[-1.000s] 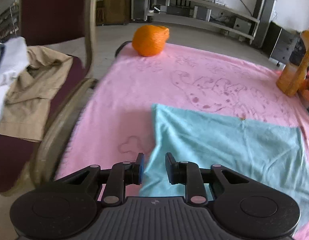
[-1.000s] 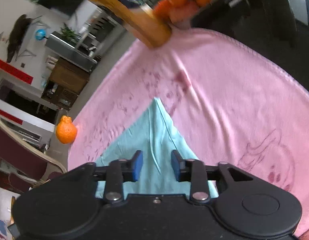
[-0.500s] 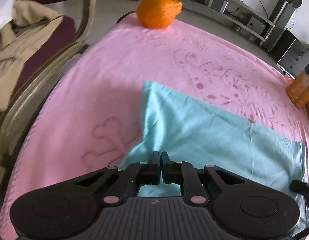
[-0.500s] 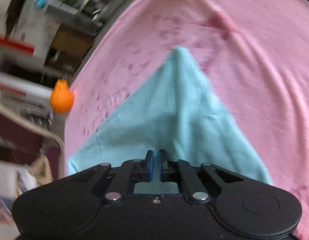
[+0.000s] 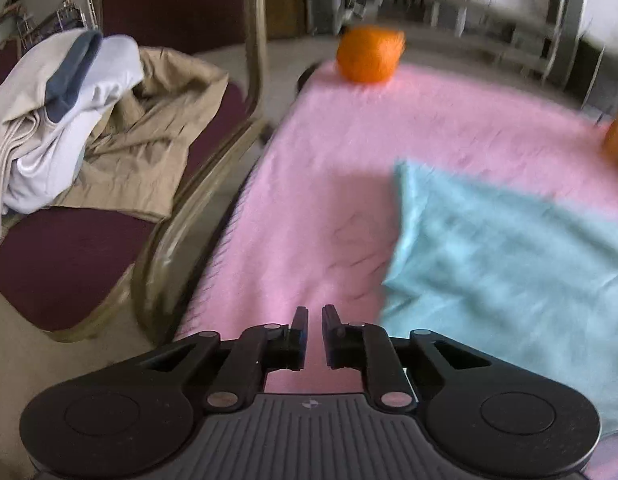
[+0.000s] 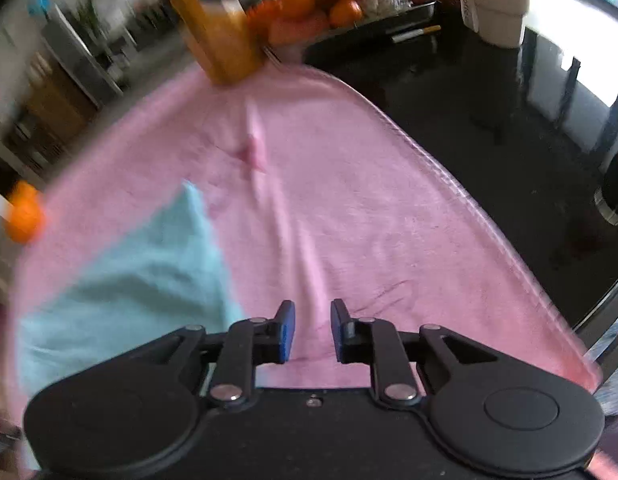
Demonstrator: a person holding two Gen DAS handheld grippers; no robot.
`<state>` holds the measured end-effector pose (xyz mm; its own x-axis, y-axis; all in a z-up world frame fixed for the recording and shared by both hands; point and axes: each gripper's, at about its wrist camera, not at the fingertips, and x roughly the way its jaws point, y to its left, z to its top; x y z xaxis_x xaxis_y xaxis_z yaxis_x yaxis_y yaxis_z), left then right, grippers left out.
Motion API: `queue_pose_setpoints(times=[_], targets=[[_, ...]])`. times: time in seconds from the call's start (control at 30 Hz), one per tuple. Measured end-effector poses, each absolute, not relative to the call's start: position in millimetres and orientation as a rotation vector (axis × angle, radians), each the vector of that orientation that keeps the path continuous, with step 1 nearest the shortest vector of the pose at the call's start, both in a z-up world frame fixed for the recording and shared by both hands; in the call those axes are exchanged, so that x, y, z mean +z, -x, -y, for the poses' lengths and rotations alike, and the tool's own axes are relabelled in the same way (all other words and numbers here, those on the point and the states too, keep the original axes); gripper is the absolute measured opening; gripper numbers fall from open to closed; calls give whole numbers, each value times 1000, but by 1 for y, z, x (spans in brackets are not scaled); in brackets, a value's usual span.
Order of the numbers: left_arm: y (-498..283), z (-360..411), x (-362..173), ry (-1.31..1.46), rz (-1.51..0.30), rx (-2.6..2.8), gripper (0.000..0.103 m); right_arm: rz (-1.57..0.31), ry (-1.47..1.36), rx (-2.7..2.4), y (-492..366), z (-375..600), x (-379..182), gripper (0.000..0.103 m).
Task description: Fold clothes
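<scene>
While the left gripper [image 5: 315,314] stands over bare pink cloth [image 5: 309,208], its jaws are seen slightly parted with nothing between them. The right gripper [image 6: 312,312] is opening, and only pink cloth is seen in its gap. The light blue garment [image 5: 509,264] is found to the right of the left gripper and to the left of the right gripper, so it lies between both, about equally near. It is spread flat, its long axis running across from one gripper to the other, one corner pointing away. Its surface is blurred; no seams can be told.
</scene>
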<state>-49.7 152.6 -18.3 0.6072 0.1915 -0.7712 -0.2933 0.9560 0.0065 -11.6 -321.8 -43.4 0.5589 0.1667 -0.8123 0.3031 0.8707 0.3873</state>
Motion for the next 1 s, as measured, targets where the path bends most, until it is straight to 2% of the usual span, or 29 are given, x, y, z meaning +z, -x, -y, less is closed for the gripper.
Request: queue_pose_setpoints(times=[0.13,0.37,0.43,0.47,0.5,0.67,0.7,0.77,0.83,1.0], targets=[[45,-132,-13,163,-844,199,14,-955,-702,51,23,315,-48,21],[18,-106,-47,76,-953,195,15,-1032,-785,245,-16,277,-70,21],[23,-107,-50,40,-962,201,21,-1084,-772,237,-18,271,-78,21],[26,-107,-50,21,-966,202,22,-1112,-758,227,-17,269,-80,19],[31,-108,-50,-5,-975,202,23,-1121,-760,219,-16,272,-81,11],[55,-118,-52,-98,-1016,261,22,-1128,-720,110,4,302,-70,6],[59,-121,-52,-99,-1023,278,22,-1118,-696,77,9,308,-67,6],[64,-126,-50,-85,-1030,296,19,-1098,-590,-31,19,316,-61,17],[69,-130,-48,-56,-1034,335,17,-1076,-536,-99,27,321,-57,17],[89,-118,-24,39,-924,267,17,-985,-649,-7,48,320,-46,18]])
